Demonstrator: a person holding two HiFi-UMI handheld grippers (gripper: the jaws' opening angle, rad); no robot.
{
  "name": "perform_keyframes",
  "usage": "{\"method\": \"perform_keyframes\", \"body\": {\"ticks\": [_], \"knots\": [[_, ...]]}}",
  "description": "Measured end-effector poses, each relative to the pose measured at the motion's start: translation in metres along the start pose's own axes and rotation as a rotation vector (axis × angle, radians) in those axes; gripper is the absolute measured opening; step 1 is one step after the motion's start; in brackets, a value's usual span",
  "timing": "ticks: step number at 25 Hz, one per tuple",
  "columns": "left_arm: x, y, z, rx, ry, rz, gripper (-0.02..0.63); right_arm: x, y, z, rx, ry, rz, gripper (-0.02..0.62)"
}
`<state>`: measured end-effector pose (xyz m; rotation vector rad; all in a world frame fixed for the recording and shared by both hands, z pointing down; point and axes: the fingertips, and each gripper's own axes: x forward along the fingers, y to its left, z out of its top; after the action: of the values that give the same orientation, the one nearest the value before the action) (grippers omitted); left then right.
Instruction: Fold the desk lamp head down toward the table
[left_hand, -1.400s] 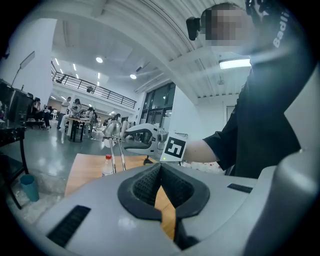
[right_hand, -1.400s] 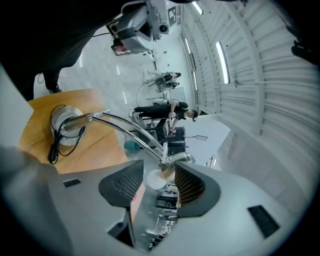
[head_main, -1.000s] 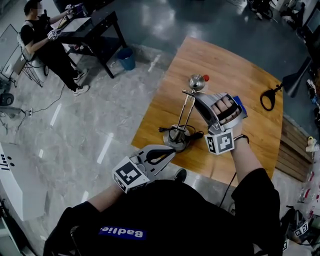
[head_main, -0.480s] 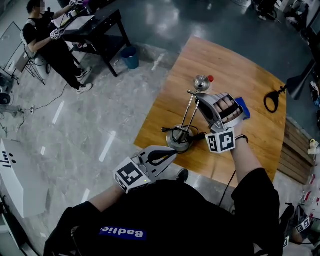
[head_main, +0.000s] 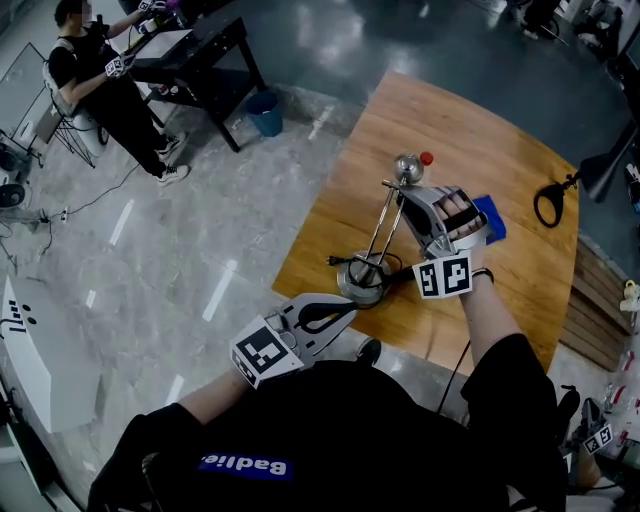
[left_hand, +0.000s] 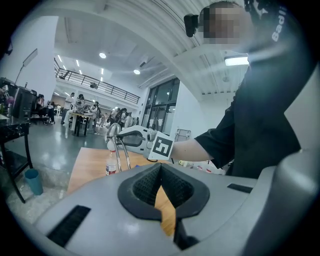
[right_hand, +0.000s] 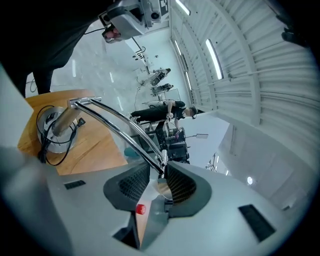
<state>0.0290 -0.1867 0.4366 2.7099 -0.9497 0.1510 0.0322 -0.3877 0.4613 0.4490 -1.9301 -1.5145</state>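
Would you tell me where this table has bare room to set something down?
Bare wood on the table beyond the lamp head and bottle, and left of the lamp arm. It is crowded around the lamp base and cord, and by the blue object.

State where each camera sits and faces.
Head view: on the person's head, facing steeply down at table and lamp; shows left gripper, right gripper, torso.
Left gripper view: on that gripper, facing roughly level across the table to the lamp; shows its shut jaws, the torso.
Right gripper view: on that gripper, facing along the lamp toward its base; shows its jaws, just closing, on the lamp.
All three share the lamp.
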Motion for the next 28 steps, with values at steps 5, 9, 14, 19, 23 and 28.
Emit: {"method": "perform_keyframes", "body": {"ticks": [5,9,14,19,23,28], "knots": [[0.000,0.006,-0.003,-0.001,0.015,0.014,0.009,0.012,0.015,-0.014,0.057,0.012,0.013,0.089],[-0.002,0.008,-0.004,-0.008,0.028,0.020,0.009,0.020,0.033,-0.024,0.102,0.035,0.051,0.075],[-0.003,0.013,-0.010,-0.020,0.039,0.030,0.009,0.032,0.071,-0.034,0.145,0.048,0.123,0.063],[-0.005,0.019,-0.019,-0.040,0.054,0.042,0.009,0.040,0.100,-0.035,0.252,0.049,0.156,0.057],[-0.008,0.017,-0.023,-0.038,0.060,0.038,0.009,0.041,0.111,-0.033,0.329,0.059,0.173,0.057],[-0.010,0.016,-0.023,-0.041,0.057,0.048,0.009,0.040,0.135,-0.032,0.405,0.077,0.198,0.049]]}}
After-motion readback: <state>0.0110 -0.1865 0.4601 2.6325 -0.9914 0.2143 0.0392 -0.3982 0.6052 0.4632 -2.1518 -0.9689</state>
